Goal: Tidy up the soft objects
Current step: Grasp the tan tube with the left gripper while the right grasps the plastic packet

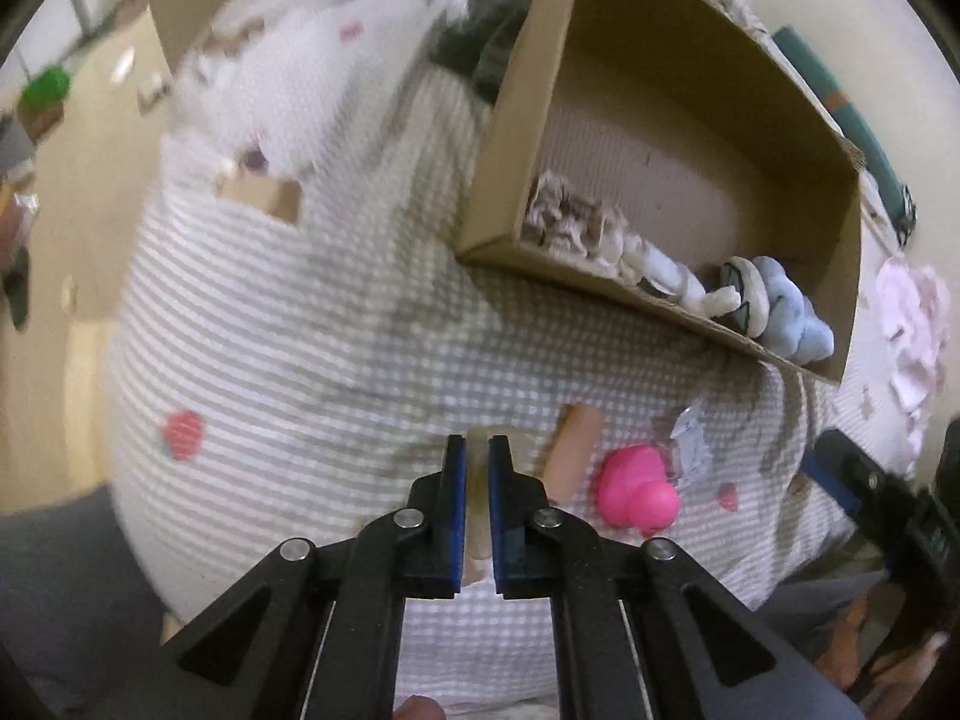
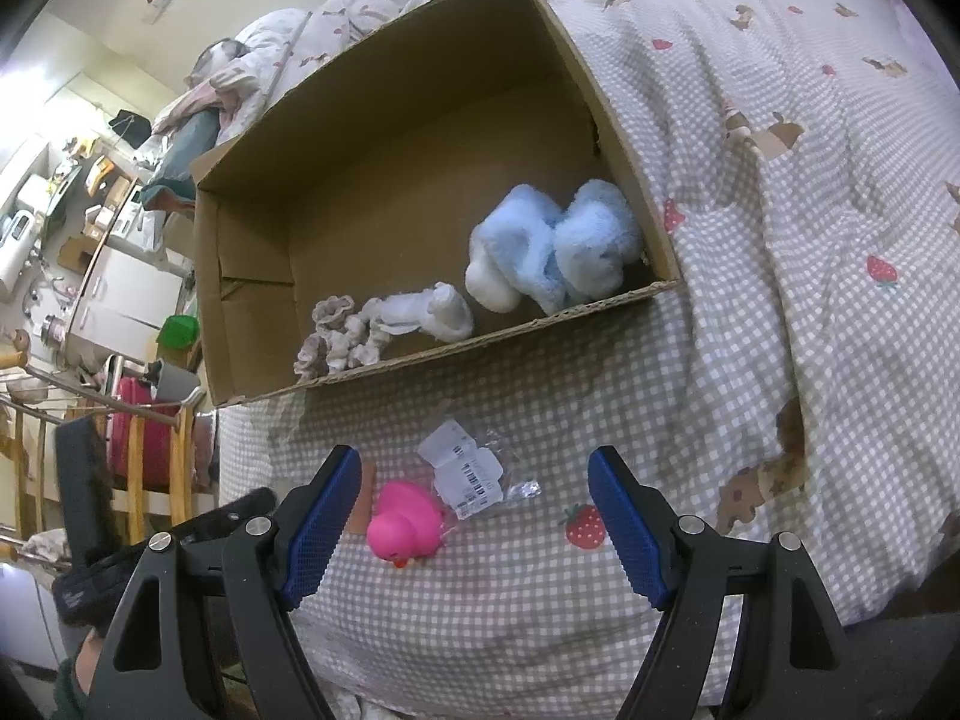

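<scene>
Left gripper (image 1: 477, 480): jaws drawn in close on a pale beige, blurred soft piece (image 1: 478, 480) lying on the checked bedspread (image 1: 312, 330); its long axis runs along the fingers, pointing away from the camera.
Right gripper (image 2: 474, 516): jaws standing wide apart, holding nothing, hovering over the bedspread.
Pink rubber duck (image 2: 403, 525): on the bedspread between the right jaws but untouched, nearer the left one, orange beak towards the camera.
Plastic bag with labels (image 2: 471, 471): just behind the duck.
Tan strip (image 1: 573, 450): beside the duck, long axis tilted towards the box.
Cardboard box (image 2: 420, 150): open on the bed.
Blue fluffy slippers (image 2: 558, 240): in the box's right corner, side by side.
White sock (image 2: 420, 312): along the near wall, lying crosswise.
</scene>
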